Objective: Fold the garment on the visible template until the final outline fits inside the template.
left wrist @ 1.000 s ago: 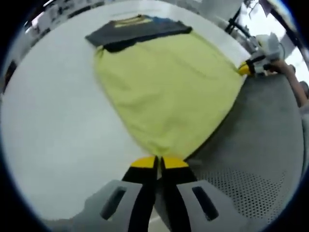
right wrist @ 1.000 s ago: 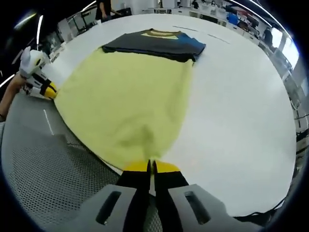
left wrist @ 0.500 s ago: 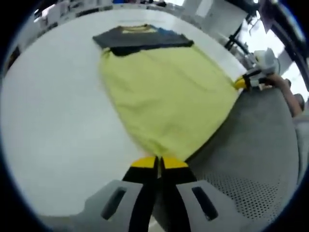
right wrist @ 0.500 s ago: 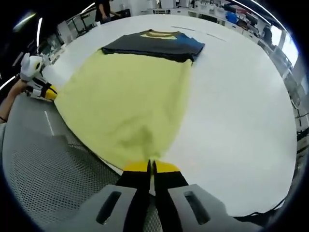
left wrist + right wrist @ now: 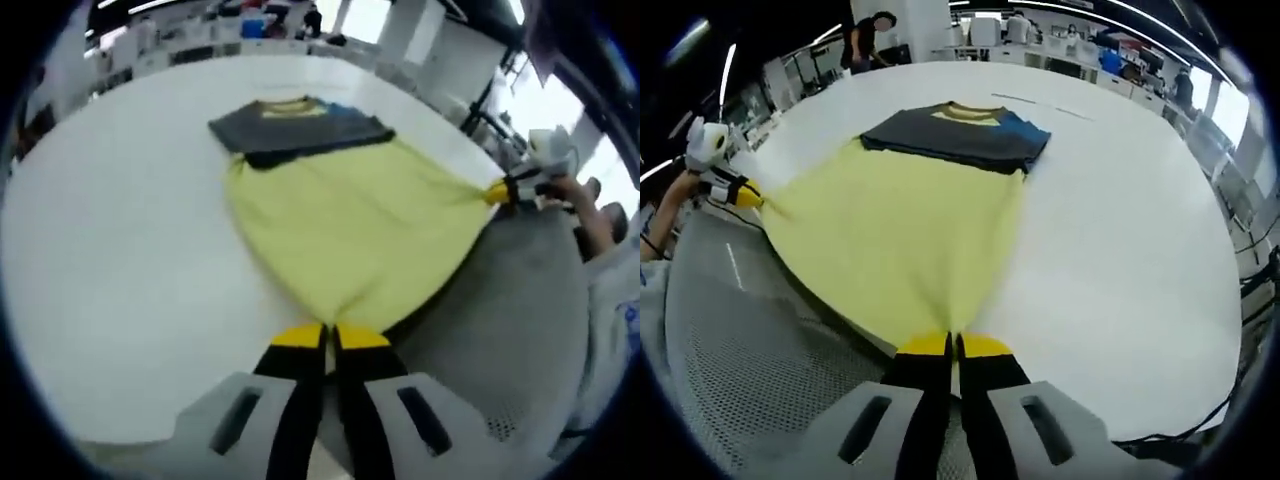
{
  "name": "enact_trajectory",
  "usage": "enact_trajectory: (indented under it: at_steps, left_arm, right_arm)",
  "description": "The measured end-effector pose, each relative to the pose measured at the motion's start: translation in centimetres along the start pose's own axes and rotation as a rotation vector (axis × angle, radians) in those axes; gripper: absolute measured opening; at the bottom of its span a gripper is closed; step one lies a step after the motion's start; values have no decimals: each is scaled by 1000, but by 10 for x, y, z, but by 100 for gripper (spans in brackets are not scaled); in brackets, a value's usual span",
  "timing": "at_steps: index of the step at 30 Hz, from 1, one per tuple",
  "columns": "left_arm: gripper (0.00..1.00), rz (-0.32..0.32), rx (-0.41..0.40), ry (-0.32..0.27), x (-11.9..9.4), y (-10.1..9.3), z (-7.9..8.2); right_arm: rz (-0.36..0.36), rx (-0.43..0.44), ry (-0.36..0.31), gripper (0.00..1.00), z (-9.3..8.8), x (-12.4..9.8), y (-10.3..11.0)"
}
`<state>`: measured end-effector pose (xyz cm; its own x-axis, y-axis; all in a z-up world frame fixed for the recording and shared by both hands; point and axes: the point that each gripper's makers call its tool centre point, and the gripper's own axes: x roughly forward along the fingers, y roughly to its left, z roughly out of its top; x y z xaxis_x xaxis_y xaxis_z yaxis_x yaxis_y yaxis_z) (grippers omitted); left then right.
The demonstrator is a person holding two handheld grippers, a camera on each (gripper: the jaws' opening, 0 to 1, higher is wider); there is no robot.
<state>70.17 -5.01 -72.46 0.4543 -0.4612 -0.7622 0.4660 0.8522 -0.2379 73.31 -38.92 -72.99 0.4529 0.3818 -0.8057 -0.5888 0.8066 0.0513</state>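
Observation:
The garment lies on the white table [image 5: 110, 250], its yellow body [image 5: 350, 225] stretching from a dark grey top part [image 5: 295, 128] with a yellow collar and a blue patch. My left gripper [image 5: 328, 336] is shut on one corner of the yellow hem, which rises off the table. The right gripper [image 5: 498, 192] shows at the right, pinching the other corner. In the right gripper view my right gripper [image 5: 953, 344] is shut on the yellow hem [image 5: 900, 240], and the left gripper [image 5: 746, 196] holds the far corner at the left. The dark top [image 5: 960, 135] lies flat.
A grey perforated surface [image 5: 730, 340] lies under the hem at the table's near edge, also seen as the grey surface [image 5: 510, 330]. A hand [image 5: 575, 195] holds the other gripper. Desks and a standing person [image 5: 865, 40] fill the background. Cables [image 5: 1250, 300] hang past the table's right side.
Both grippers have drawn back and up with the hem. The yellow cloth is pulled tighter, with its corners drawn to points, and the dark top looks farther away.

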Motion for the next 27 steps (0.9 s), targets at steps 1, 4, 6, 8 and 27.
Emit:
enact_trajectory:
  at_steps: [1, 4, 6, 8, 27]
  left_arm:
    - [0, -1, 0, -2, -2, 0, 1]
    - [0, 7, 6, -10, -8, -1, 2]
    - [0, 13, 12, -17, -11, -2, 4]
    - [0, 18, 17, -25, -16, -3, 6]
    - [0, 5, 69, -101, -64, -27, 31]
  right_arm:
    - [-1, -1, -9, 2, 1, -2, 0]
    - [5, 2, -40, 2, 8, -9, 3]
    - [8, 0, -57, 2, 11, -14, 5]
    - [4, -5, -75, 2, 16, -21, 6]
    - [-62, -40, -238, 2, 52, -79, 10]
